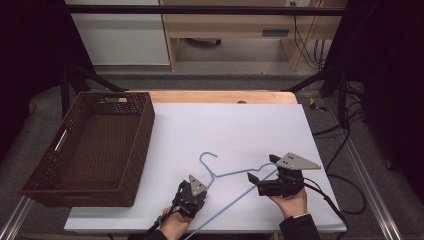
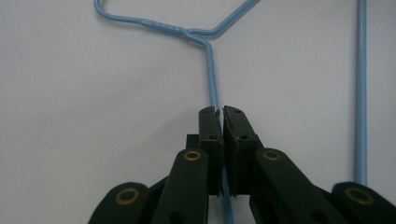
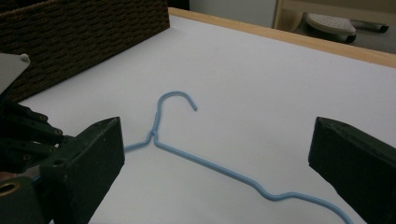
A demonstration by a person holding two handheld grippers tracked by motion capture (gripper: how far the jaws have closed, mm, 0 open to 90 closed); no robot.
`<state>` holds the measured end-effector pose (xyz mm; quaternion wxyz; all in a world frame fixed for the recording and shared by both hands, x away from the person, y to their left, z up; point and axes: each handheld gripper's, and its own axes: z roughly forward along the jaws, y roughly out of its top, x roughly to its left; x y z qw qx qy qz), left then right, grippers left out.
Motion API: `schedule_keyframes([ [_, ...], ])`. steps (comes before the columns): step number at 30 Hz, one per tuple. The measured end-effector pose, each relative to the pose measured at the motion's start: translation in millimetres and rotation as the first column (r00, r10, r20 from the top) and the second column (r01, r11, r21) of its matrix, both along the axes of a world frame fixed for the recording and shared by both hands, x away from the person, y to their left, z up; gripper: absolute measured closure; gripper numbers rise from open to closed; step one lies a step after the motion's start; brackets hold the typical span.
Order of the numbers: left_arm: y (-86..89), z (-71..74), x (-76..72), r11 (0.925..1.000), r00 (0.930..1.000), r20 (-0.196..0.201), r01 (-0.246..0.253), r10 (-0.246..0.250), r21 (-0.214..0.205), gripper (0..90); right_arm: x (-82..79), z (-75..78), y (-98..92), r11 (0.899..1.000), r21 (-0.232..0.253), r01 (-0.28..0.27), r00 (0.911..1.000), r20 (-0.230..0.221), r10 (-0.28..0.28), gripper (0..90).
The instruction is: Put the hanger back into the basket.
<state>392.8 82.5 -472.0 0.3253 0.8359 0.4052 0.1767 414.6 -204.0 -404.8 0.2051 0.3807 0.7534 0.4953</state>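
Observation:
A blue wire hanger (image 1: pixel 235 172) lies flat on the white tabletop (image 1: pixel 230 125), hook pointing away from me. My left gripper (image 1: pixel 204 184) is shut on the wire of one shoulder just below the twisted neck; in the left gripper view the pads (image 2: pixel 219 112) pinch the blue wire (image 2: pixel 211 70) between them. My right gripper (image 1: pixel 262 168) is open wide at the other shoulder. In the right gripper view its jaws (image 3: pixel 217 154) stand far apart on either side of the hanger (image 3: pixel 173 93), touching nothing.
An empty brown wicker basket (image 1: pixel 142 135) stands at the table's left side, also in the right gripper view (image 3: pixel 84 32). The table's wooden edge (image 1: pixel 225 96) runs along the back. Cables hang off the right side.

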Motion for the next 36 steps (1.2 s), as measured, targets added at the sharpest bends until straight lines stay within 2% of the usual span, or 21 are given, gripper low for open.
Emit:
schedule_keyframes([
  [11, 5.1, 11.5, -4.8, 0.9994, 0.999, 0.044, 0.006, -0.004, -0.034, 86.3, 3.0, -6.6, 10.6, 0.999, -0.001, -0.04, 0.9989, -0.024, 0.04, 5.9],
  [21, 4.4, 13.3, -8.4, 0.9997, 0.9979, 0.061, 0.023, -0.022, -0.012, 86.3, 8.1, -15.3, 27.8, 0.997, 0.008, -0.076, 0.9953, -0.06, 0.077, 8.2],
  [31, 4.5, 15.8, -13.0, 0.9995, 0.9963, 0.082, 0.028, -0.027, -0.016, 86.3, 18.7, -17.7, 58.1, 0.993, -0.033, -0.112, 0.991, -0.077, 0.109, 12.5],
  [35, 4.8, 16.3, -13.3, 0.9994, 0.9958, 0.086, 0.032, -0.031, -0.009, 86.3, 24.3, -21.2, 71.6, 0.991, -0.055, -0.118, 0.9889, -0.096, 0.113, 14.5],
  [36, 5.1, 16.2, -13.2, 0.9994, 0.9958, 0.086, 0.033, -0.032, -0.009, 86.4, 29.3, -25.8, 80.2, 0.989, -0.073, -0.125, 0.9863, -0.117, 0.116, 16.2],
])
